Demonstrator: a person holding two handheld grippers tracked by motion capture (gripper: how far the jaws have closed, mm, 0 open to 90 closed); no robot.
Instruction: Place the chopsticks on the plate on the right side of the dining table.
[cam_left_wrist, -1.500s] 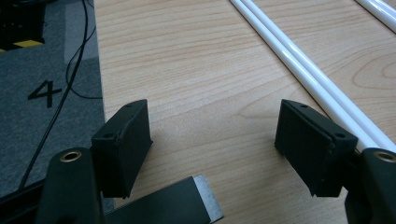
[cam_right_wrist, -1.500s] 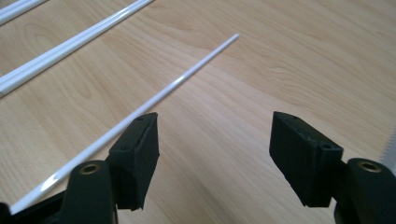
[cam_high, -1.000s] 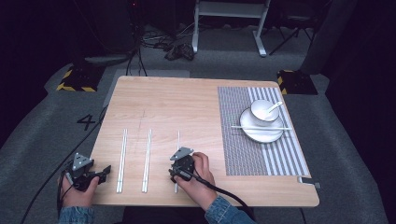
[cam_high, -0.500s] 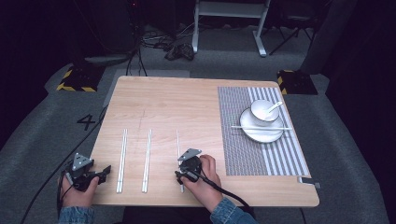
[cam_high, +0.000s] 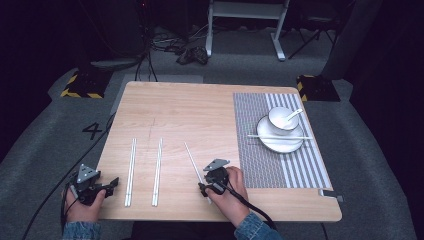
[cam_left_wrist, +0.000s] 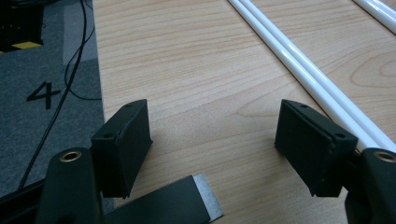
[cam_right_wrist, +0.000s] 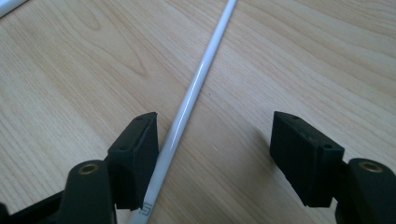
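Observation:
A single white chopstick (cam_high: 192, 160) lies slanted on the wooden table (cam_high: 200, 110). My right gripper (cam_high: 209, 184) is over its near end. In the right gripper view the gripper (cam_right_wrist: 212, 135) is open and this chopstick (cam_right_wrist: 196, 84) runs between the jaws, right against the left pad (cam_right_wrist: 137, 149). Two pairs of white chopsticks (cam_high: 131, 170) (cam_high: 158, 170) lie side by side further left. My left gripper (cam_high: 111, 184) rests at the table's near left corner. Seen in its own view, the left gripper (cam_left_wrist: 212, 121) is open over bare wood, with one pair (cam_left_wrist: 299, 65) just to its right.
A striped placemat (cam_high: 260, 160) covers the right side of the table. On it stands a white plate (cam_high: 280, 145) with a bowl (cam_high: 281, 119) and spoon (cam_high: 292, 115), and another chopstick (cam_high: 277, 137) lies across the plate. Cables trail over the grey floor (cam_high: 60, 150).
My right gripper has moved right and a little nearer, and the near end of the single chopstick has swung right with it. The left gripper has stayed put.

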